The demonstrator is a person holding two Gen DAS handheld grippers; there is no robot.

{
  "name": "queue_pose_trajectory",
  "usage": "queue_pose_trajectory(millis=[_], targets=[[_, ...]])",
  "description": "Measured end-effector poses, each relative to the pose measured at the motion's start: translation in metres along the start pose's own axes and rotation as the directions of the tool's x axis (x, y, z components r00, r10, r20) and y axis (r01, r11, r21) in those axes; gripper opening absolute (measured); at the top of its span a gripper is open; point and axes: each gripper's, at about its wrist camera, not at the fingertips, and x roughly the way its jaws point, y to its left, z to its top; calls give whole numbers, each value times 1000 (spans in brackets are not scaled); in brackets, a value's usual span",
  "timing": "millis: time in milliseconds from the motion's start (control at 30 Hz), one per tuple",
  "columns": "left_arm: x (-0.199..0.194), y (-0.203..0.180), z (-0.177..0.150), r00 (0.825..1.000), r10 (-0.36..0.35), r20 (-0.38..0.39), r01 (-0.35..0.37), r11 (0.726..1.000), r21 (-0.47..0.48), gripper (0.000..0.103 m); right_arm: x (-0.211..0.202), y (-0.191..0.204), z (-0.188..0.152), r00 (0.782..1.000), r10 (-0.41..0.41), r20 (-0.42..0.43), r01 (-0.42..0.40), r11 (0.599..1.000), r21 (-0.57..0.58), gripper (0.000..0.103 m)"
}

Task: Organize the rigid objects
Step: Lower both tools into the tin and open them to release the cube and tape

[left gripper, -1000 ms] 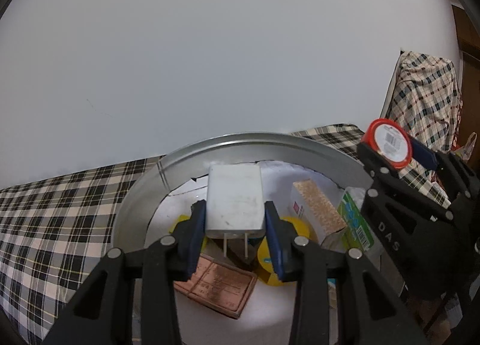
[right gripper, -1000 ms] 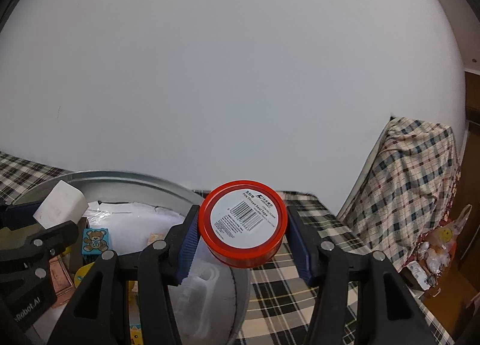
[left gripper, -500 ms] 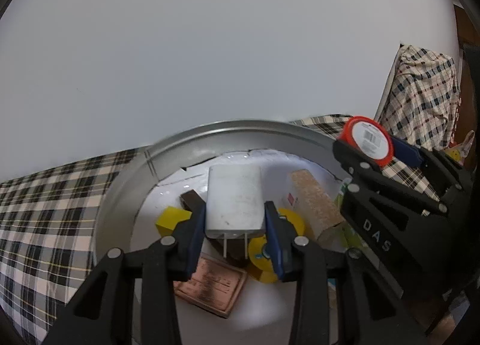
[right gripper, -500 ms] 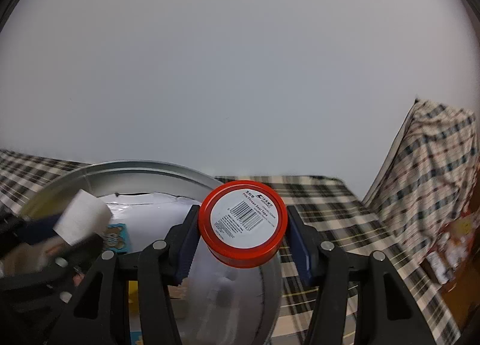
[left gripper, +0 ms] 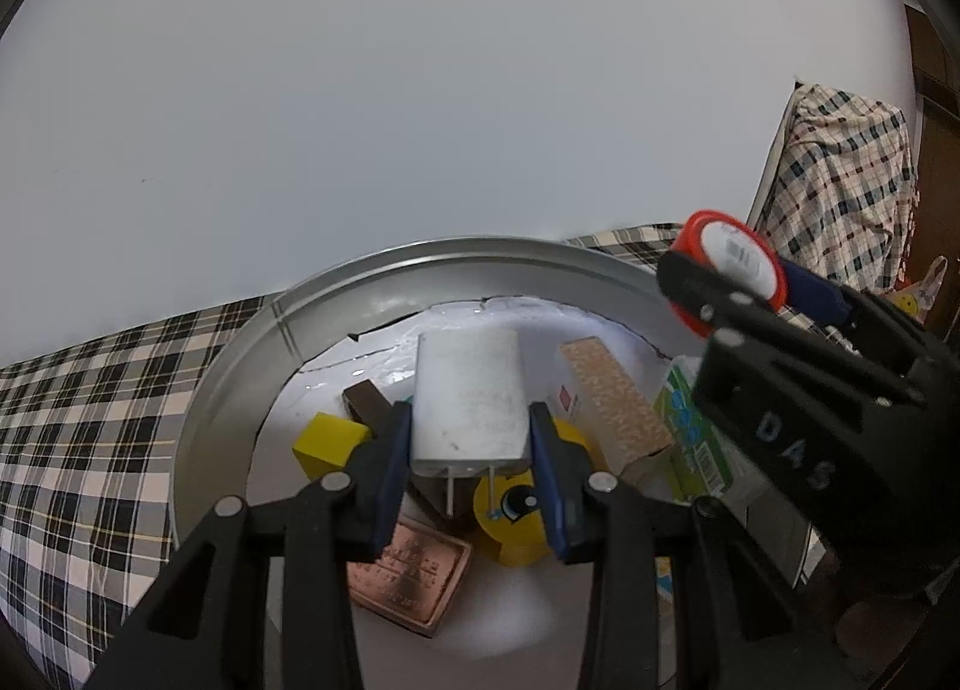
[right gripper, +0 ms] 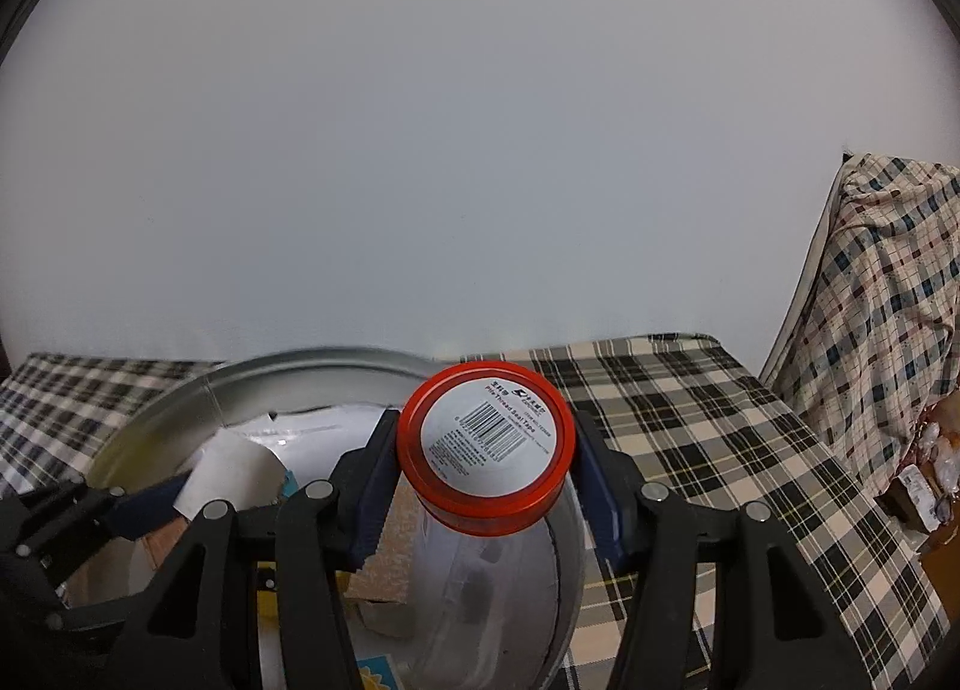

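In the left wrist view, the left gripper [left gripper: 471, 444] sits low in the centre of the frame, its blue-padded jaws clamped on the sides of a white plug-in charger [left gripper: 468, 399]. The charger's two metal prongs point down toward the camera. It hangs above the inside of a round metal basin [left gripper: 240, 384] that fills the lower middle of the frame.

Inside the basin lie a yellow block [left gripper: 330, 441] at lower left, a dark brown block [left gripper: 369, 405] beside it, a copper-coloured embossed plate [left gripper: 411, 576] at the bottom, and a yellow cylinder with a cartoon eye [left gripper: 516, 516]. To the right stand a tan speckled box [left gripper: 612, 402] and a green carton [left gripper: 690, 438].

The basin rests on a black, white and tan checked cloth [left gripper: 90, 420].

In the right wrist view, the right gripper [right gripper: 486, 465] is in the lower centre, its jaws closed tight on a round red tin of thread seal tape [right gripper: 487, 444]. The tin's white barcode label faces the camera. It is held above the right-hand rim of the basin [right gripper: 300, 384]. The left gripper with the charger [right gripper: 225, 471] shows at lower left.
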Motion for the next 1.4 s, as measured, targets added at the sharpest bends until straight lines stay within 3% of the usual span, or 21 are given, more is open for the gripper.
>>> queue_pose_trajectory(millis=[400, 900, 1100, 1200, 1300, 1400], targets=[[2, 13, 6, 996, 78, -40, -78, 997, -6, 37, 7, -2, 2, 995, 90, -41, -88, 994, 61, 58], [7, 17, 15, 991, 108, -81, -107, 994, 14, 37, 18, 5, 11, 988, 138, -64, -132, 987, 95, 58], [-2, 23, 35, 994, 102, -50, -102, 995, 11, 37, 12, 10, 24, 984, 160, -72, -156, 985, 70, 58], [2, 25, 52, 994, 91, -66, -89, 996, 28, 37, 21, 10, 37, 982, 160, -100, -153, 985, 76, 58], [17, 37, 66, 988, 75, -132, -74, 997, 10, 37, 41, 7, 52, 976, 151, -156, -136, 985, 103, 58], [33, 42, 72, 979, 108, -172, -106, 994, 18, 37, 67, 9, 57, 955, 164, -248, -133, 982, 136, 58]])
